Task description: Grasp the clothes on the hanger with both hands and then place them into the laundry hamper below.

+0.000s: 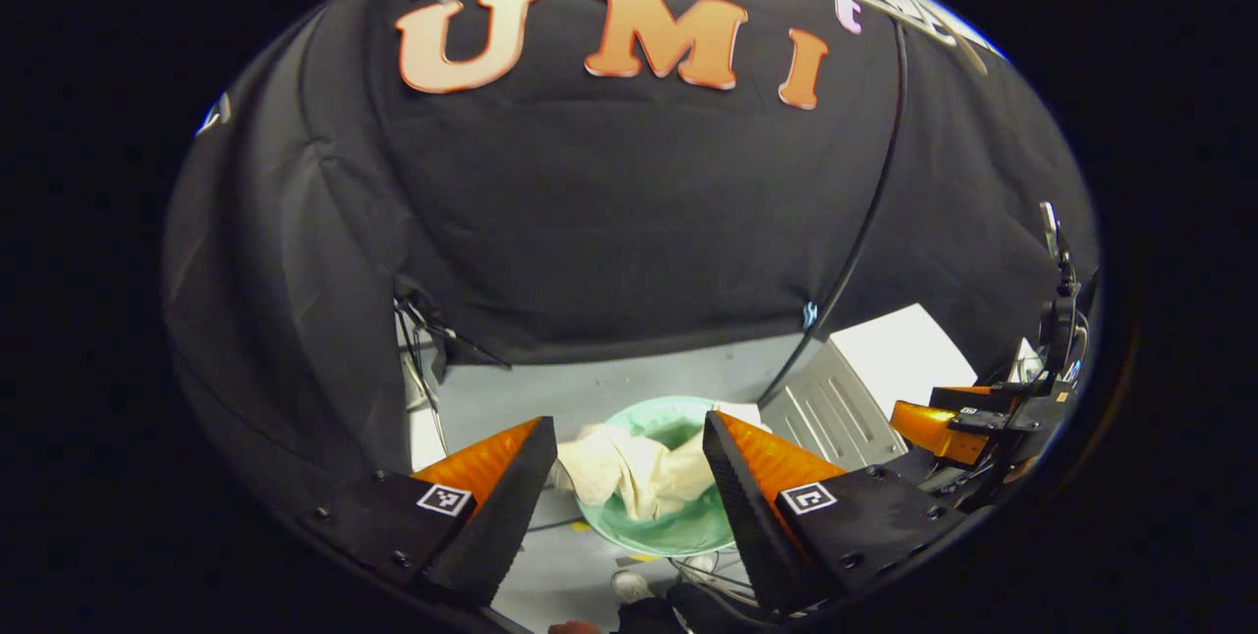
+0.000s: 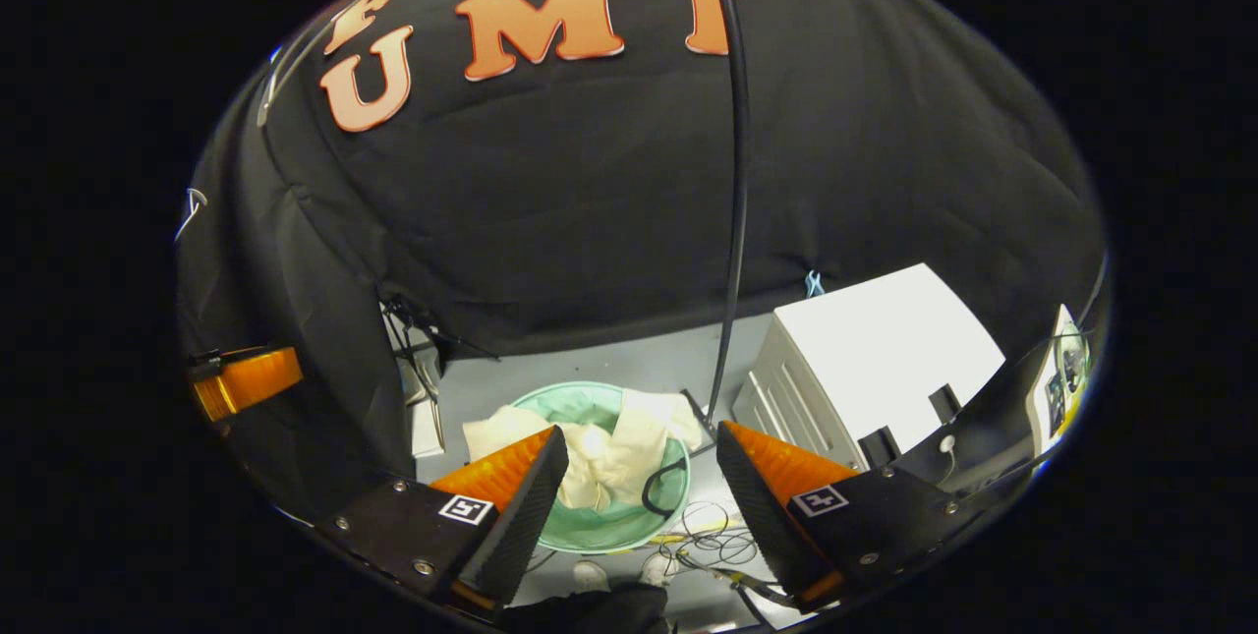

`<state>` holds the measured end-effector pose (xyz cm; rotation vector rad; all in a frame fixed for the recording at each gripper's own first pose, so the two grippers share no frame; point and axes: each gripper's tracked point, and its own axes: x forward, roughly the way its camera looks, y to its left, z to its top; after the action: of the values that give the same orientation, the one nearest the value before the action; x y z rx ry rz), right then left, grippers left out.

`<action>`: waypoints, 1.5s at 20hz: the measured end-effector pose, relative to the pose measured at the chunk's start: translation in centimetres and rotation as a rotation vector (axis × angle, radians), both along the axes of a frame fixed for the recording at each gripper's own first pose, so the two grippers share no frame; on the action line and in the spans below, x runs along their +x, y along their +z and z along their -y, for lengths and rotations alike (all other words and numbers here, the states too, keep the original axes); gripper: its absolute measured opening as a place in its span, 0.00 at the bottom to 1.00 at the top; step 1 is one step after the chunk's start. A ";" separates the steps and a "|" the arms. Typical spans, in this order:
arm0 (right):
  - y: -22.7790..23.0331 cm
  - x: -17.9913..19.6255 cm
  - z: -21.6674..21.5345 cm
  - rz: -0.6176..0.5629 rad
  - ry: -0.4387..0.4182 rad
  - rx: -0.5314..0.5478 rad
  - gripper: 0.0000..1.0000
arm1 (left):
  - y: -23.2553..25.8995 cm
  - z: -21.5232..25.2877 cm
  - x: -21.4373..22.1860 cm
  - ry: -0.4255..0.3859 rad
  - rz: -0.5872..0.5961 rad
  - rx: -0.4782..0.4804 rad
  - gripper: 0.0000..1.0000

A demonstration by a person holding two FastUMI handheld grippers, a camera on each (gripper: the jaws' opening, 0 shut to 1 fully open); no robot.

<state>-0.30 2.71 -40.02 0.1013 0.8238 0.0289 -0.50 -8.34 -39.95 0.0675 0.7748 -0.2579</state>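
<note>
Both cams ride high, well above the floor, facing fwd/down past their own spread fingers; both views share the hamper (image 1: 678,526) (image 2: 600,526) below, between the tips.

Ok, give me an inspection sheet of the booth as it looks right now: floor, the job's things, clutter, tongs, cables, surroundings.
Surface: grey floor, bare patches visible.
Job's things: cream garment lies in the green laundry hamper, one edge draped over its rim.
Clutter: white cabinet right of the hamper.
Tongs: left tongs open, holding nothing, above the hamper; right tongs open, holding nothing.
Cables: thin wires tangled on the floor by the hamper; black cord hanging down the wall.
Surroundings: black cloth wall.
</note>
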 end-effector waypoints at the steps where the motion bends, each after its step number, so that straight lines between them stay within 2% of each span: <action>1: 1.8 0.0 0.0 0.031 -0.007 -0.001 0.94 | 2.0 -0.9 0.2 0.010 0.043 -0.001 0.98; 3: 5.2 0.0 0.3 0.090 -0.027 -0.004 0.94 | 5.9 -2.9 0.8 0.027 0.134 0.010 0.96; 5: 8.4 0.7 0.6 0.142 -0.041 0.004 0.94 | 9.8 -4.2 1.3 0.039 0.217 0.017 1.00; 8: 13.9 1.5 1.0 0.239 -0.063 0.029 0.94 | 15.3 -5.1 1.4 0.052 0.342 0.014 0.98; 9: 15.7 2.0 1.4 0.272 -0.068 0.036 0.94 | 16.9 -5.4 1.5 0.056 0.381 0.014 1.00; 14: 24.1 4.1 3.6 0.431 -0.077 0.034 0.94 | 25.4 -4.6 1.6 0.080 0.540 -0.010 0.95; 15: 25.6 4.3 4.2 0.457 -0.075 0.035 0.94 | 27.1 -4.3 2.0 0.087 0.566 -0.018 0.99; 18: 30.1 5.6 5.8 0.519 -0.064 0.028 0.94 | 31.3 -4.0 2.7 0.127 0.629 -0.033 0.94; 22: 35.0 6.5 6.6 0.604 -0.022 0.059 0.94 | 37.0 -4.3 3.1 0.197 0.737 0.000 0.94; 27: 38.1 7.7 7.6 0.665 0.044 0.096 0.93 | 42.1 -4.4 1.3 0.281 0.823 0.027 0.97; 28: 38.6 8.0 7.7 0.675 0.053 0.107 0.93 | 43.0 -4.5 0.8 0.299 0.837 0.028 0.94; 29: 39.0 8.1 7.9 0.682 0.064 0.116 1.00 | 43.7 -4.6 0.0 0.317 0.851 0.030 0.96; 30: 39.2 8.3 8.2 0.690 0.073 0.118 1.00 | 44.2 -4.5 -0.6 0.331 0.864 0.031 0.94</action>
<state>7.97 -5.52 -0.80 0.1606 0.1353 0.1723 -1.07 -3.86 4.26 0.0700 -0.0762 0.1074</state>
